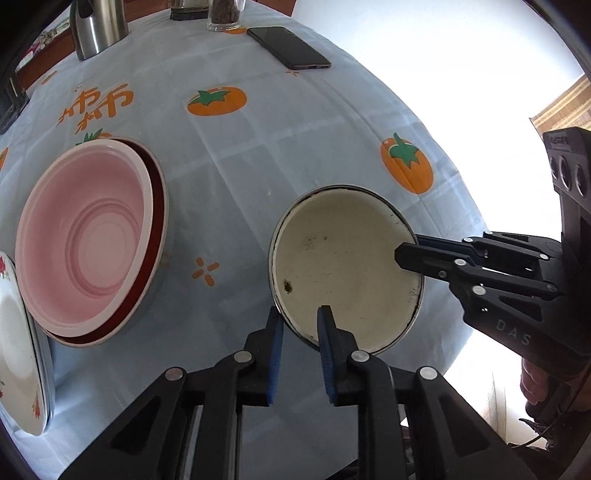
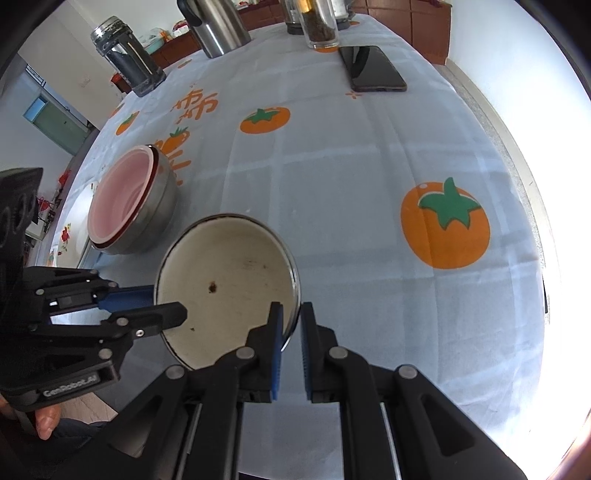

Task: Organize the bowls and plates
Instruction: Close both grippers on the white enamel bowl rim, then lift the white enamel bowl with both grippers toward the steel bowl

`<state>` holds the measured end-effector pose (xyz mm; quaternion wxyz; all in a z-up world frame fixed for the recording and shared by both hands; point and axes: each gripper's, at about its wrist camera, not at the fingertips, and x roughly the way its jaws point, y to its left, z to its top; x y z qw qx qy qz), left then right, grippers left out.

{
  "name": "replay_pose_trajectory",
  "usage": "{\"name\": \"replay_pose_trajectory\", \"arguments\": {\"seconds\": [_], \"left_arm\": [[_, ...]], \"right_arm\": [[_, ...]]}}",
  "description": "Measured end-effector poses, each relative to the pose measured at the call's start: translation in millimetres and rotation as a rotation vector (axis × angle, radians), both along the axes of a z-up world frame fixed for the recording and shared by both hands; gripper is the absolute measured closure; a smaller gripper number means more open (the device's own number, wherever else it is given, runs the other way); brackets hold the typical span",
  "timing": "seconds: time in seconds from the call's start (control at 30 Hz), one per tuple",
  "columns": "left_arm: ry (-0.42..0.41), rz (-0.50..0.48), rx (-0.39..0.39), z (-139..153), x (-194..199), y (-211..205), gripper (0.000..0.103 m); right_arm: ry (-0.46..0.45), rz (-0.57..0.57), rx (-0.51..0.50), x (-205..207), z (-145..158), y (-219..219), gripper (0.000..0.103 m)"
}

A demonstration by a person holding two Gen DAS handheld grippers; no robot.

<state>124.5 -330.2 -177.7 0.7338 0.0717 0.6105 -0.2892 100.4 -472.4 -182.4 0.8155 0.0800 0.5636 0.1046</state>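
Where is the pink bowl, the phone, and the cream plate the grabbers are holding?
pink bowl (image 1: 92,243), left wrist view, on its inner bottom.
phone (image 2: 373,68), right wrist view, on the middle of its dark screen.
cream plate (image 1: 343,266), left wrist view, on its bare middle.

R tongs (image 2: 291,319) + L tongs (image 2: 168,302) on cream plate (image 2: 229,280) rim.

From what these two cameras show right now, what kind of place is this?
Most likely a home dining room or kitchen. A table covered by a persimmon-print tablecloth holds a pink bowl nested in a steel bowl, a steel kettle and a phone. Wooden cabinets show behind.
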Motion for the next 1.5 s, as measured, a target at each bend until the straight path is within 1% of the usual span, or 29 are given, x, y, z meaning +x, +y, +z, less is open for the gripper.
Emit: {"name": "replay_pose_trajectory", "arguments": {"seconds": [0.3,0.4,0.6,0.87,1.23,1.5], "left_arm": [[0.009,0.017,-0.011,1.4,-1.9,2.0,0.085],[0.007,0.005,-0.010,3.5,-3.3,2.1,0.088],[0.007,-0.006,-0.002,6.5,-6.6,4.7,0.089],[0.000,0.012,-0.003,12.2,-8.2,12.5,0.090],[-0.074,0.020,0.010,33.8,-14.5,22.4,0.090],[-0.114,0.069,0.024,49.3,-17.4,36.4,0.090]], "right_arm": [[-0.006,-0.011,0.007,-2.7,0.6,-3.1,0.094],[-0.020,-0.010,-0.006,-4.0,3.9,-1.1,0.094],[-0.027,0.006,-0.019,-5.0,7.2,1.8,0.094],[-0.036,0.012,0.013,-5.9,10.5,6.1,0.094],[-0.082,0.053,0.016,-7.5,38.0,16.8,0.094],[-0.111,0.112,0.024,-3.9,55.0,32.1,0.094]]}}
